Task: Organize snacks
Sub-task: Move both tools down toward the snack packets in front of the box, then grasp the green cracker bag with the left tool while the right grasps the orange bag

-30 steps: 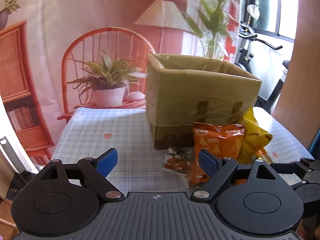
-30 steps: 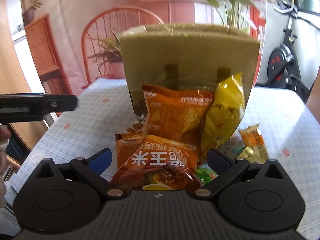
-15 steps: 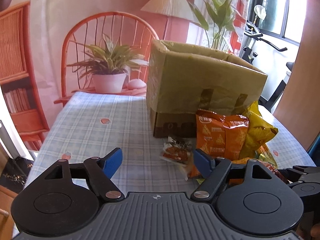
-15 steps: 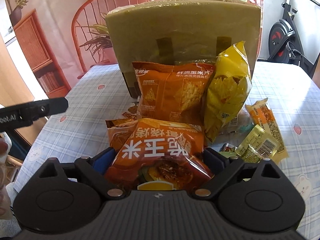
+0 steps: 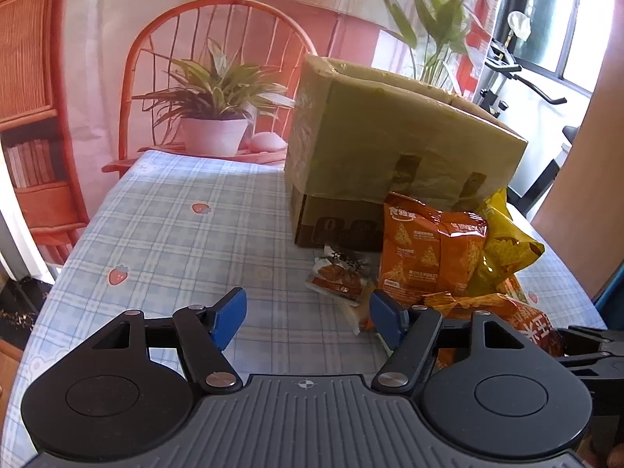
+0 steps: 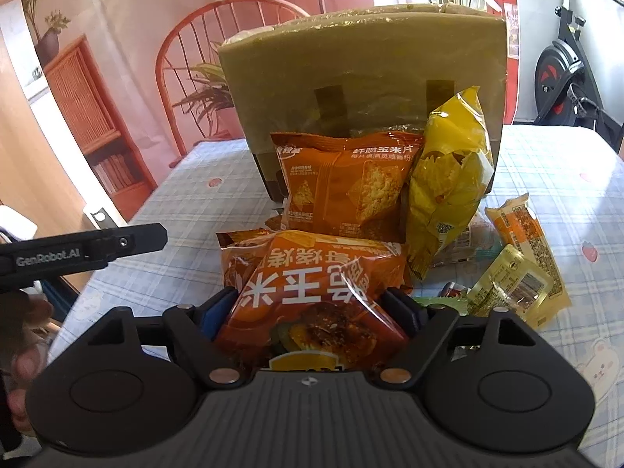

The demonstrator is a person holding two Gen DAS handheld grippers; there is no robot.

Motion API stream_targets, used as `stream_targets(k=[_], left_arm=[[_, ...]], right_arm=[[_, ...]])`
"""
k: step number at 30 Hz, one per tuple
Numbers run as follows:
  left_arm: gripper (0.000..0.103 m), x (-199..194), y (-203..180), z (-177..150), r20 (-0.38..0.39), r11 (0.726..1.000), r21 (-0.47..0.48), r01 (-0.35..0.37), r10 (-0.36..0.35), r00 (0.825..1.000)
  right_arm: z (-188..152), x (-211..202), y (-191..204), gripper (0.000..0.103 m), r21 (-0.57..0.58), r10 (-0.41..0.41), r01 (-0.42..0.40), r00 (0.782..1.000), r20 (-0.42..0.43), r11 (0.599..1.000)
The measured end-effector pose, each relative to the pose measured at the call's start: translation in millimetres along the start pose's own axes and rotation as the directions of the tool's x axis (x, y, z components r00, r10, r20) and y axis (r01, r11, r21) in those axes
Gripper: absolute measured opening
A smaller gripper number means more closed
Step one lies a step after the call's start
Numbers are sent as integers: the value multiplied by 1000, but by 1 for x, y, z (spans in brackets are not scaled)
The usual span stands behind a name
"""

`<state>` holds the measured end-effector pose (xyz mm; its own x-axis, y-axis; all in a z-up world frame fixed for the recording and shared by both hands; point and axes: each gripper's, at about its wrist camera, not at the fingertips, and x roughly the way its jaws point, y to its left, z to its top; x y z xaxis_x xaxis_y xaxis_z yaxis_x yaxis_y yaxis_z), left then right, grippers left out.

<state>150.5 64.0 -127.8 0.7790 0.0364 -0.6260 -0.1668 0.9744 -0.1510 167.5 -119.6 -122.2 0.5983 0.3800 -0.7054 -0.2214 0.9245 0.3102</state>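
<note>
My right gripper is shut on an orange corn snack bag with white lettering, low over the table in front of the pile. That bag also shows in the left wrist view. Behind it an orange corn chip bag and a yellow chip bag lean on the open cardboard box. My left gripper is open and empty above the tablecloth, left of the pile. A small white and orange packet lies just beyond its right finger.
Small yellow and orange packets lie on the checked tablecloth to the right. A red chair with a potted plant stands behind the table. An exercise bike is at the far right.
My right gripper has closed its fingers on the orange corn snack bag. My left gripper has moved a little closer to the pile and stays open.
</note>
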Motion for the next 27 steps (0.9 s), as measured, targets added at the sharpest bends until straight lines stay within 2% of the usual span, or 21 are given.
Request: stream_targets(k=[7, 13, 19, 27], left_arm=[[73, -3, -4, -1, 6, 1000, -2, 23, -23, 1000], [75, 1, -16, -4, -38, 996, 3, 90, -90, 995], [80, 17, -45, -16, -112, 984, 19, 179, -176, 978], [81, 46, -63, -30, -209, 975, -42, 216, -220, 953]], right_arm=[[3, -20, -6, 82, 40, 9, -12, 998, 67, 999], [8, -48, -18, 81, 44, -49, 43, 987, 154, 998], [7, -68, -39, 81, 68, -109, 97, 970, 216, 993], [0, -76, -60, 81, 98, -107, 86, 968, 228, 991]])
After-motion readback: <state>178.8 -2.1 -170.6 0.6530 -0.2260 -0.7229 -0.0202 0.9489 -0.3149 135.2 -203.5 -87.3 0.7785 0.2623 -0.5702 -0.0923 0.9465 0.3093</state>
